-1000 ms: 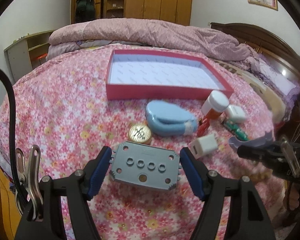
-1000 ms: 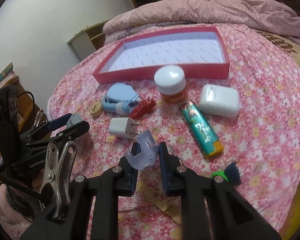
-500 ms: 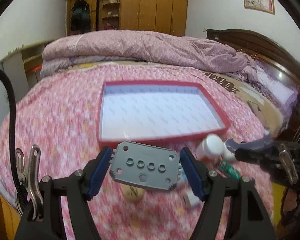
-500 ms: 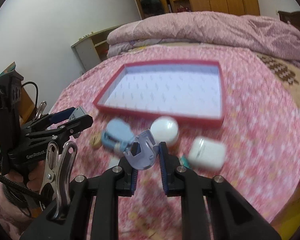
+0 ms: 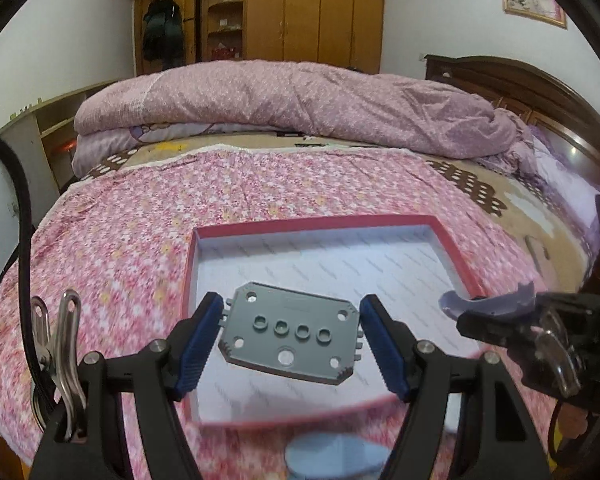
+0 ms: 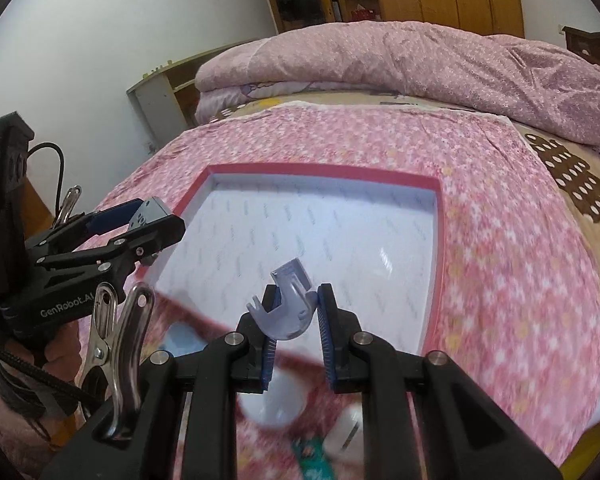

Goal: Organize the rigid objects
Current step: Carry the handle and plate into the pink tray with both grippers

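Grippers clamped on grey plate and lilac clip, lower centre above red tray; risked skewed drops if released high.

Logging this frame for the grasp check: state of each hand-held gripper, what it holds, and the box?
left hand-held gripper: shut on grey plate, held over the box.
grey plate: gripped by two opposite edges, clear of the box floor.
right hand-held gripper: shut on lilac plastic part.
lilac plastic part: held above the box's near edge.
red box: open, nothing lying inside.
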Tool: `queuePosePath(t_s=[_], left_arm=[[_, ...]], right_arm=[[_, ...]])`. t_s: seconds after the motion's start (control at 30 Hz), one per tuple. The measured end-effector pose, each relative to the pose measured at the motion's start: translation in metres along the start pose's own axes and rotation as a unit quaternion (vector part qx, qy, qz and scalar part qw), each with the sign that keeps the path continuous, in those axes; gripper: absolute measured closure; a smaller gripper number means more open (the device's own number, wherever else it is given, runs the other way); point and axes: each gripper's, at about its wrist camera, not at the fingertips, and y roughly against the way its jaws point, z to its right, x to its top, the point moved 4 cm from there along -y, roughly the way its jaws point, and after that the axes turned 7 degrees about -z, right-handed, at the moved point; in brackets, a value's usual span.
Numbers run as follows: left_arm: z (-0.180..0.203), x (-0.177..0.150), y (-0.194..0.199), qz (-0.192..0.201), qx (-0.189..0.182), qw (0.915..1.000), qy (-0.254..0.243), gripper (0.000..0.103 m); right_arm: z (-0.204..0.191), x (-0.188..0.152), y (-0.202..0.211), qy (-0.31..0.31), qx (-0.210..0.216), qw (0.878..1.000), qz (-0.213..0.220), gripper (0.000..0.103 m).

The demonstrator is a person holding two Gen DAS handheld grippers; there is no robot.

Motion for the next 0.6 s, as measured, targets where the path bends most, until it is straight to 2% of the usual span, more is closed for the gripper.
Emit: queuePosePath(t_s=[0.3, 0.47, 0.6], left_arm=[[-0.009, 0.022, -0.068, -0.048, 0.003, 0.9986, 0.024, 0.029], [-0.019, 0.022, -0.092, -0.054, 0.019, 0.9978, 0.034, 0.029], [-0.026, 0.022, -0.103, -0.063, 0.006, 0.9967, 0.051, 0.029]], right_arm=[[0.028, 0.032, -0.048, -0.019, 0.001, 0.999, -0.027, 0.083], [0.037, 0.044, -0.069, -0.012, -0.002, 0.999, -0.034, 0.083], [0.042, 0.048, -0.083, -0.011, 0.0, 0.999, -0.039, 0.083]])
